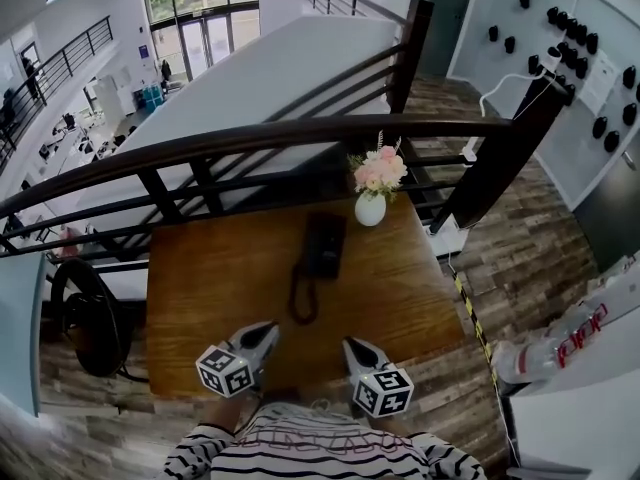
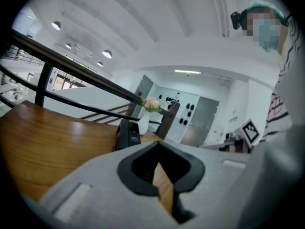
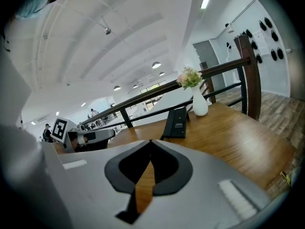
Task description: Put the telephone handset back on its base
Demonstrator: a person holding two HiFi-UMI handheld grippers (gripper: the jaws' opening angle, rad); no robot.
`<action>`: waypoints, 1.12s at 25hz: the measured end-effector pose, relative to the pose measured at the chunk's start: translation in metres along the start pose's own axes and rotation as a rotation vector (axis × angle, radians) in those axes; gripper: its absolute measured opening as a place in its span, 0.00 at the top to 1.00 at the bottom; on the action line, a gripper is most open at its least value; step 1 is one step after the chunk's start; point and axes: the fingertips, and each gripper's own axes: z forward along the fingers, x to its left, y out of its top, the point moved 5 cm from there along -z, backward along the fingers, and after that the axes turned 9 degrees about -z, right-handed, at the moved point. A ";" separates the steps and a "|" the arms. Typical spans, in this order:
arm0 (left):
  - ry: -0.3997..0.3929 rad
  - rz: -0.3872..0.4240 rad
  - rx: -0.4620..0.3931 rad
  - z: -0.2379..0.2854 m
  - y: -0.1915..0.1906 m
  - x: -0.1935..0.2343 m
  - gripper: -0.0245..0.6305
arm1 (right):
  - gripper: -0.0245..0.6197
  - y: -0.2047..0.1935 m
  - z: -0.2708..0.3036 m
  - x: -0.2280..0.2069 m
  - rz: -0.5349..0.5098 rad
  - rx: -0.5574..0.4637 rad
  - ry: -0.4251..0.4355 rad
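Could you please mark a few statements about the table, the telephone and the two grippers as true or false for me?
1. A vase of pink flowers stands on the wooden table, just beyond the telephone. True.
2. The left gripper is gripping the telephone. False: its fingers are shut on nothing, and it is over the table's near edge, well apart from the telephone.
3. The telephone's cord lies in a loop on the table, on the person's side of the telephone. True.
4. The right gripper has its fingers spread wide. False: they are together and hold nothing.
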 end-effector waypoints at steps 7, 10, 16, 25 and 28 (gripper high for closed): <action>0.020 0.016 -0.021 -0.010 -0.009 -0.008 0.96 | 0.96 -0.002 -0.010 -0.002 -0.016 -0.046 -0.073; 0.021 0.018 -0.025 -0.013 -0.012 -0.012 0.96 | 0.96 -0.004 -0.013 0.000 -0.019 -0.050 -0.080; 0.017 0.025 -0.035 -0.020 -0.013 -0.014 0.96 | 0.96 -0.009 -0.015 0.007 -0.017 -0.056 -0.083; -0.007 0.023 -0.038 -0.020 -0.015 -0.022 0.96 | 0.96 -0.008 -0.019 0.007 -0.016 -0.062 -0.089; -0.004 0.021 -0.040 -0.021 -0.014 -0.022 0.96 | 0.96 -0.008 -0.019 0.007 -0.017 -0.060 -0.088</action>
